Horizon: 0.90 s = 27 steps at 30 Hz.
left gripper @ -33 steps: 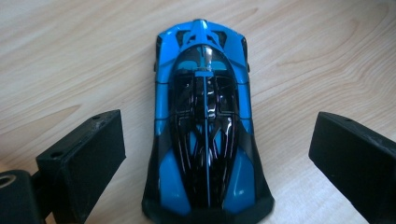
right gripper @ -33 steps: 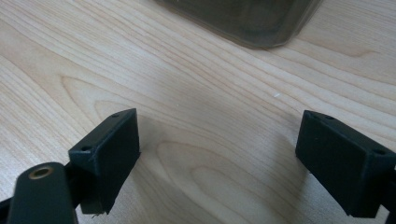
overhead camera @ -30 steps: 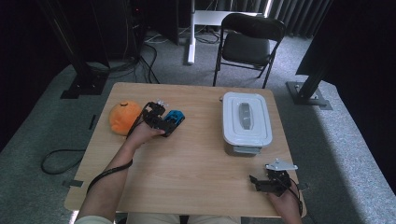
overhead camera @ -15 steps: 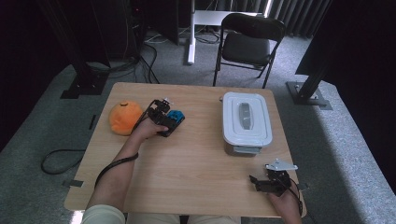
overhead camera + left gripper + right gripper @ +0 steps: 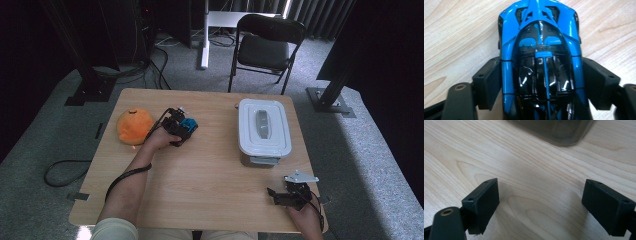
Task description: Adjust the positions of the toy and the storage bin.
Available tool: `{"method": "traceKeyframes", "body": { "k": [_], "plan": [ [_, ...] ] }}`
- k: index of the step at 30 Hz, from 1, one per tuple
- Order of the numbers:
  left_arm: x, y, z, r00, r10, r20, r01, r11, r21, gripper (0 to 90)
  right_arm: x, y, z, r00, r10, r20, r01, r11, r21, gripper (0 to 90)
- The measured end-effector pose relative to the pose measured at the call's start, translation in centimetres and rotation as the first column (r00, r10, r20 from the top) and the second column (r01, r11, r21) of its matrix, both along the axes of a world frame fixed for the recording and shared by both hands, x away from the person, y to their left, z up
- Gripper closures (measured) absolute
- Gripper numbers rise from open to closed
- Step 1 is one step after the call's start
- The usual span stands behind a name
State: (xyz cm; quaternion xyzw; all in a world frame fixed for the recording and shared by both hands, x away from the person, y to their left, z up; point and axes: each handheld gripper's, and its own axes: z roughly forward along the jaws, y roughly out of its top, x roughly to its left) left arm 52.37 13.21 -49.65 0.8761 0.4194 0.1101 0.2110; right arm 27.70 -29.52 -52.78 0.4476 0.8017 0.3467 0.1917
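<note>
A blue and black toy car (image 5: 539,30) sits on the wooden table (image 5: 210,175), left of centre at the back (image 5: 189,124). My left gripper (image 5: 541,82) reaches over it from the left (image 5: 181,131). Its jaws have just been closing, and both pads now press against the car's flanks. At the table's front right corner, my right gripper (image 5: 274,196) rests low with its jaws wide open. Nothing but bare wood lies between them (image 5: 540,200).
A white lidded container (image 5: 263,125) stands at the right of the table; its smoky lower corner (image 5: 554,130) lies just ahead of my right gripper. An orange plush ball (image 5: 134,126) lies left of the car. A black folding chair (image 5: 267,42) stands beyond the table.
My left gripper has slid a little to the right onto the blue car and its jaws have come in against the car's sides. The right gripper has stayed put.
</note>
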Motion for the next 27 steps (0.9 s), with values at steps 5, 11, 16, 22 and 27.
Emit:
{"method": "traceKeyframes", "body": {
  "k": [5, 11, 16, 22, 27],
  "plan": [
    [-0.2, 0.2, 0.1, 0.9998, -0.013, -0.012, 0.013, 0.9999, 0.001, 26.1, 0.0, 0.0, 0.0, 1.0, -0.001, 0.0, 0.001, 1.0, 0.0, 14.0],
    [-0.9, 0.4, 0.8, 0.9999, -0.015, 0.006, 0.015, 0.9999, -0.008, 28.6, 0.0, 0.0, 0.0, 1.0, -0.002, 0.0, 0.002, 1.0, 0.0, 14.0],
    [-1.7, 0.6, 1.3, 0.9993, -0.036, 0.001, 0.036, 0.9991, 0.022, 28.7, 0.0, 0.0, 0.0, 1.0, -0.004, 0.0, 0.004, 1.0, 0.0, 14.0],
    [-3.0, 1.3, 2.2, 0.9994, -0.035, 0.007, 0.035, 0.9994, -0.002, 28.8, 0.0, 0.0, 0.0, 1.0, -0.004, 0.0, 0.004, 1.0, 0.0, 14.0],
    [-4.7, 1.8, 3.3, 0.9979, -0.06, 0.026, 0.06, 0.9982, 0.003, 28.7, 0.0, 0.0, 0.0, 1.0, -0.004, 0.0, 0.004, 1.0, 0.0, 14.0]
  ]
}}
